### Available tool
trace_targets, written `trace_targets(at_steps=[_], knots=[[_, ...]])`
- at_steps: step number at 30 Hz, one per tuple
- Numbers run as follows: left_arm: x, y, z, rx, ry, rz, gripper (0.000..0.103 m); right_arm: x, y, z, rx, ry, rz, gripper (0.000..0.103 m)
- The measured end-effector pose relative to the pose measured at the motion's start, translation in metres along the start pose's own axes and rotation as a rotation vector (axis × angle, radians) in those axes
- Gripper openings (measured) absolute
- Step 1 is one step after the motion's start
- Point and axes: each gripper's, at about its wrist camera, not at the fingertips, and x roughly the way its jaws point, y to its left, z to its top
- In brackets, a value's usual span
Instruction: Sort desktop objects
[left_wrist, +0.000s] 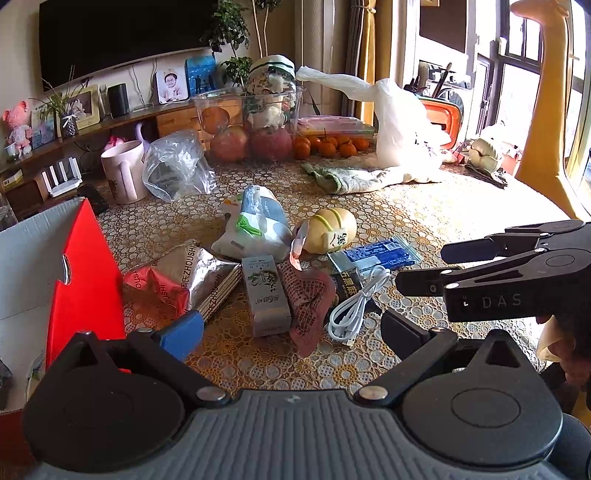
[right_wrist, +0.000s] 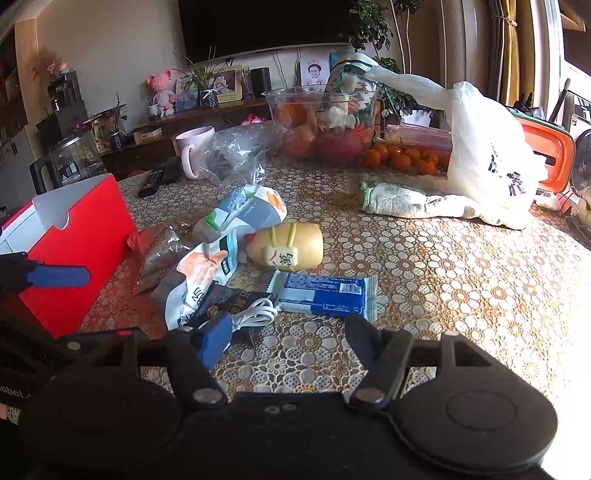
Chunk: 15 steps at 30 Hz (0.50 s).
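Note:
A pile of small things lies on the patterned table: a white cable (left_wrist: 354, 302) (right_wrist: 255, 314), a blue wrapper (left_wrist: 376, 254) (right_wrist: 325, 293), a yellow toy (left_wrist: 330, 230) (right_wrist: 290, 245), a grey-green box (left_wrist: 267, 295), a silver-red snack bag (left_wrist: 181, 280), a white pouch (left_wrist: 255, 225) (right_wrist: 240, 210) and a dark sachet (right_wrist: 229, 301). My left gripper (left_wrist: 291, 332) is open and empty, low in front of the pile. My right gripper (right_wrist: 288, 336) is open and empty, just short of the cable and wrapper; it also shows from the side in the left wrist view (left_wrist: 424, 269).
An open red box (left_wrist: 77, 280) (right_wrist: 77, 254) stands at the left. Behind the pile are a pink mug (left_wrist: 123, 171), a clear plastic bag (left_wrist: 177, 166), a fruit bowl (left_wrist: 251, 122), tangerines (left_wrist: 332, 146), a cloth (left_wrist: 354, 177) and a white bag (right_wrist: 487, 155).

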Motion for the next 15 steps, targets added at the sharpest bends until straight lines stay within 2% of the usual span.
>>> trace_targets(at_steps=[7, 15], knots=[[0.008, 0.001, -0.003, 0.01, -0.041, 0.018, 0.103, 0.014, -0.001, 0.002, 0.022, 0.024, 0.02, 0.066], [0.017, -0.014, -0.012, 0.096, -0.057, 0.005, 0.102, 0.027, 0.002, 0.005, 0.045, 0.043, 0.045, 0.065]])
